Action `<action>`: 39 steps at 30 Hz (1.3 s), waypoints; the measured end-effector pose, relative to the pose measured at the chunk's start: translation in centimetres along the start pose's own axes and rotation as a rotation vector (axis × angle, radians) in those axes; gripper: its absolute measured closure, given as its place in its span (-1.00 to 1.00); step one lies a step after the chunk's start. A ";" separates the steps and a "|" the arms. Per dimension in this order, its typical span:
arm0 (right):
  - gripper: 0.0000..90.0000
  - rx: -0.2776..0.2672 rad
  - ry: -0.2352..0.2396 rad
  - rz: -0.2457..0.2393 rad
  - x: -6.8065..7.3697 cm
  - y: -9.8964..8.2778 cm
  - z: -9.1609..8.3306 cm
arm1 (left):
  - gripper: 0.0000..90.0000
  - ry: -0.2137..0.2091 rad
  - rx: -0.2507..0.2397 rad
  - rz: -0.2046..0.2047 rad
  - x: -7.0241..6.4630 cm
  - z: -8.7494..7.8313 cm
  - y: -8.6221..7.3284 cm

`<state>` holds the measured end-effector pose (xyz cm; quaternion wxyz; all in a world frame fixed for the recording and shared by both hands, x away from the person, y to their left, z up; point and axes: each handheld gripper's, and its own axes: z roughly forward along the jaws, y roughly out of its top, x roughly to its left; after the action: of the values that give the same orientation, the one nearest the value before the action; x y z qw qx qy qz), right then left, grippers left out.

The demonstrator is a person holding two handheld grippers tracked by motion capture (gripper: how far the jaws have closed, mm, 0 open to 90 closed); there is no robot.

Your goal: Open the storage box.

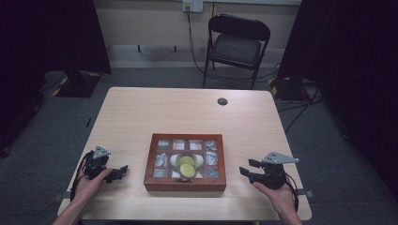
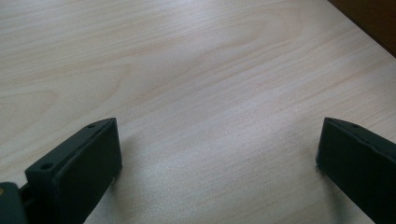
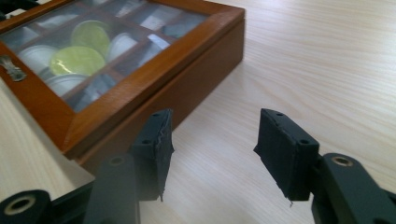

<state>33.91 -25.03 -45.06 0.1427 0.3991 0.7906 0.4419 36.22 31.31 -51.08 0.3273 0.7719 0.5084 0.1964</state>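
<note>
wooden box waits between two open grippers

the box (image 1: 185, 161) sits closed near the front middle of the table (image 1: 187, 110), its glass lid divided into small panes. through the glass show yellow-green discs (image 1: 186, 166) and pale cups; the other compartments are too dim to read.

it looks stiff and fairly heavy, with smooth wood sides that could slip and a glass top that would crack under a pinch. the safest hold is likely on the wooden frame or side walls; a small metal latch (image 3: 11, 69) sits on the front edge.

the left gripper (image 1: 115, 172) rests on the table just left of the box, jaws wide and empty. the right gripper (image 1: 248, 168) lies to its right, a little apart, jaws moderately spread, empty, facing a box corner.
</note>
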 end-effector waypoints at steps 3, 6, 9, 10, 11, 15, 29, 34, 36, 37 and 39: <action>0.07 0.000 0.033 -0.019 0.6 0.4 0.1 | -1.00 0.000 0.000 0.000 0.0 0.0 0.0; 0.11 0.003 0.064 -0.039 1.3 0.9 0.4 | -1.00 0.000 0.000 0.000 0.0 0.0 0.0; 0.17 -0.001 0.105 -0.054 2.1 1.6 0.7 | -1.00 0.000 0.000 0.000 0.0 0.0 0.0; 0.17 -0.002 0.118 -0.057 2.3 1.8 0.8 | -1.00 0.000 0.000 0.000 0.0 0.0 0.0; 0.17 -0.002 0.126 -0.064 2.6 2.1 1.0 | -1.00 0.000 0.000 0.000 0.0 0.0 0.0; 0.16 -0.004 0.152 -0.082 3.8 3.2 1.7 | -1.00 0.000 0.000 0.001 0.0 0.0 0.0; 0.26 0.072 0.243 -0.094 6.8 6.0 4.7 | -1.00 0.000 0.000 0.000 0.0 0.0 0.0; 0.34 0.096 0.301 -0.126 8.3 6.7 5.8 | -1.00 0.000 0.000 0.000 0.0 0.0 0.0; 0.37 0.102 0.325 -0.127 8.8 6.8 6.4 | -1.00 0.000 0.000 0.000 0.0 0.0 0.0; 0.41 0.106 0.334 -0.127 9.1 6.8 6.7 | -1.00 0.000 0.000 0.000 0.0 0.0 0.0; 0.45 0.115 0.359 -0.136 9.6 6.6 7.3 | -1.00 0.000 0.000 0.000 0.0 0.0 0.0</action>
<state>35.35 -11.55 -42.61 0.0061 0.2670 0.8524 0.4496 36.22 31.31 -51.08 0.3272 0.7719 0.5084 0.1966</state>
